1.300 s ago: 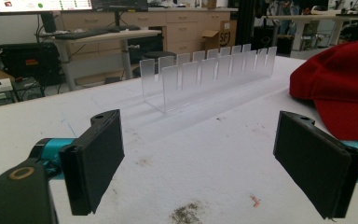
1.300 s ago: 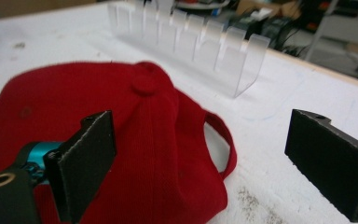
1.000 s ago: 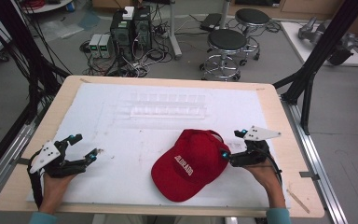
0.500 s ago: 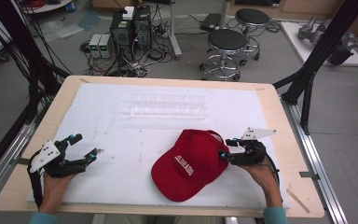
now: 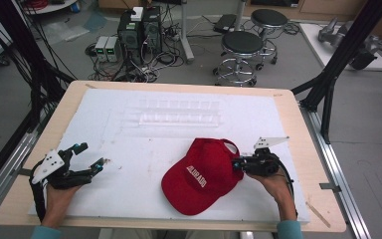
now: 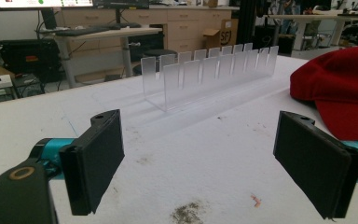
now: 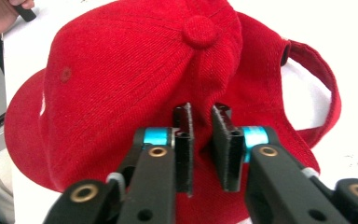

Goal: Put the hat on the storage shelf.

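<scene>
A red baseball cap (image 5: 204,174) with white lettering lies on the white foam board, front right of centre. My right gripper (image 5: 237,165) sits at the cap's right side. In the right gripper view its jaws stand nearly together, pinching a fold of the cap's crown (image 7: 121,70) just below the top button; the right gripper (image 7: 201,112) is shut on that cloth. My left gripper (image 5: 90,155) rests at the front left of the board, open, with nothing between its pads (image 6: 98,163). The cap's edge (image 6: 345,84) lies to its right.
A clear acrylic slotted rack (image 5: 179,112) (image 6: 209,70) stands across the far middle of the board. The wooden table rim (image 5: 308,149) frames the white foam board (image 5: 129,179). Stools, computers and cables stand on the floor beyond.
My right gripper has shifted slightly left onto the cap and its jaws have come together on the cloth. The left gripper has hardly moved.
</scene>
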A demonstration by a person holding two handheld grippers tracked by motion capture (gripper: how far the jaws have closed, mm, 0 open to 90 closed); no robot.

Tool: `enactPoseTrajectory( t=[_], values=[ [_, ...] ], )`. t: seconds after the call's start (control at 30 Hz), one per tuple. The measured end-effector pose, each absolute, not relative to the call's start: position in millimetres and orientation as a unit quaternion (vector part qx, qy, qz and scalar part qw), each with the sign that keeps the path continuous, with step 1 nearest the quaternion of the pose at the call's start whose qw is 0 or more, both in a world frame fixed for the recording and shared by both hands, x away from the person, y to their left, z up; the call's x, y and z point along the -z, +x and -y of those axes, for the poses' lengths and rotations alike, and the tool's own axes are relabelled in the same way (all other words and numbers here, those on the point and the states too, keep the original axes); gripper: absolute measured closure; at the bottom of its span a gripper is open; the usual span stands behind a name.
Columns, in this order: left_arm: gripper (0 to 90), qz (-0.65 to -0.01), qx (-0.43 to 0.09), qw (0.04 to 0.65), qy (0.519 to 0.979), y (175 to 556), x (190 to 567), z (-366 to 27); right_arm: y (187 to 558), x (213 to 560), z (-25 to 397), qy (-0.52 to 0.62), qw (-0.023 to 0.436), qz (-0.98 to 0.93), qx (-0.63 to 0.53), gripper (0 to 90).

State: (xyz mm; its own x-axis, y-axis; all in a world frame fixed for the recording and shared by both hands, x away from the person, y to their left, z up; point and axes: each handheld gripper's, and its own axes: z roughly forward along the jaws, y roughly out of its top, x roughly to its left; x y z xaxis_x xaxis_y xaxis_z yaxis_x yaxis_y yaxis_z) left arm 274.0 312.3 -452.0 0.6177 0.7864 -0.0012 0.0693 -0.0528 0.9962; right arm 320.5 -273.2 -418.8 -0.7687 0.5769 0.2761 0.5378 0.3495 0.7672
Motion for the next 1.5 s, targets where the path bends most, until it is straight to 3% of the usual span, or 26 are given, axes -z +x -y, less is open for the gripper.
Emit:
enactPoseTrajectory(
  t=[0.1, 0.63, 1.5],
  values=[
    [16.3, -0.323, -0.295, 0.607, 0.664, 274.1, 452.0, -312.4, 317.2, 416.5, 272.8, 0.342, 0.034, -0.813, -0.470, 86.4],
    [16.3, -0.324, -0.294, 0.606, 0.664, 274.7, 451.8, -312.2, 306.8, 385.7, 262.9, 0.332, 0.053, -0.771, -0.541, 87.2],
    [16.3, -0.330, -0.288, 0.607, 0.663, 276.0, 451.5, -313.8, 313.5, 308.4, 196.0, 0.293, 0.101, -0.766, -0.563, 87.6]
  ],
)
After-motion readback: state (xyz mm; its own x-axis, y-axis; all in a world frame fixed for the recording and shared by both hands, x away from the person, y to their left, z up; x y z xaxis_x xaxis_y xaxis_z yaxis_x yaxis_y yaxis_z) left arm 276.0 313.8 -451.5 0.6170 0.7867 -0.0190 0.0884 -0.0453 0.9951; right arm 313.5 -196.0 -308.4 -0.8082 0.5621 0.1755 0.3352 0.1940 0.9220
